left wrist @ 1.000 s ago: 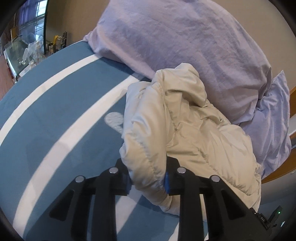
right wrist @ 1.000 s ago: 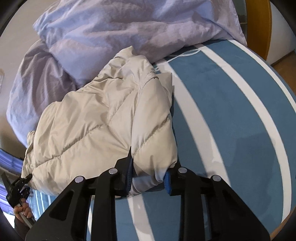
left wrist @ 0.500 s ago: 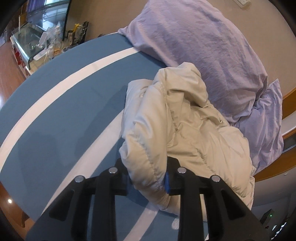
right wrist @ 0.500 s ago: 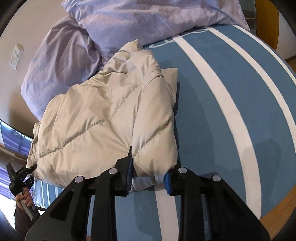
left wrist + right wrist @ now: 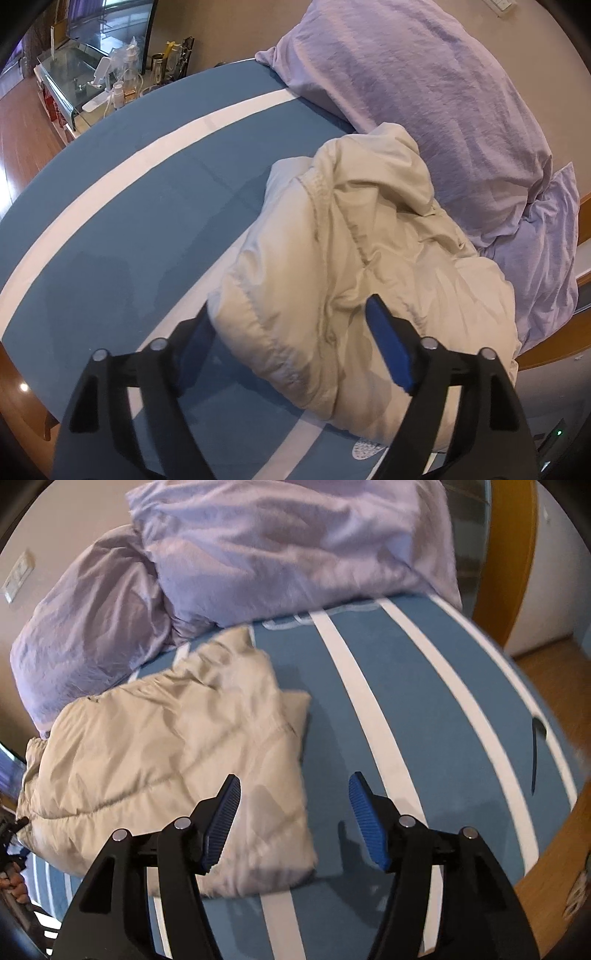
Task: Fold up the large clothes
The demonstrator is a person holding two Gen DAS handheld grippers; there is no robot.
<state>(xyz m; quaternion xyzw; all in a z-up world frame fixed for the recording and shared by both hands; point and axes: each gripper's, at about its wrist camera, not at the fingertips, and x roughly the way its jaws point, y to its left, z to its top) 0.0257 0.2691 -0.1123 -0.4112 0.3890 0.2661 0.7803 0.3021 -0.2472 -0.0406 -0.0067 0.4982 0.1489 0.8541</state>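
- So the puffy cream jacket (image 5: pixel 354 266) is sitting folded into a chunky bundle on the blue striped bed (image 5: pixel 122 206), up toward the head end, with its hood end touching the lilac pillows (image 5: pixel 424 96).
- My left gripper (image 5: pixel 291 343) is spread wide, nothing pinched. The near edge of the bundle sits between the blue pads (image 5: pixel 388 347), but I can't tell whether they touch the fabric.
- My right gripper (image 5: pixel 295 819) is wide apart too, holding nothing, hovering over the bundle's near corner (image 5: pixel 280 856) and the bare sheet beside it.
- Progress-wise I'd say the fold is basically there: the sleeves look tucked in, and the thing reads as a rough rectangle from the right view.
- What's left, I reckon: it's lumpy and puffed up, so maybe a press to flatten it, or squaring up that loose flap (image 5: pixel 295 709) on the side edge. It's down filling, so it'll probably spring back a bit.
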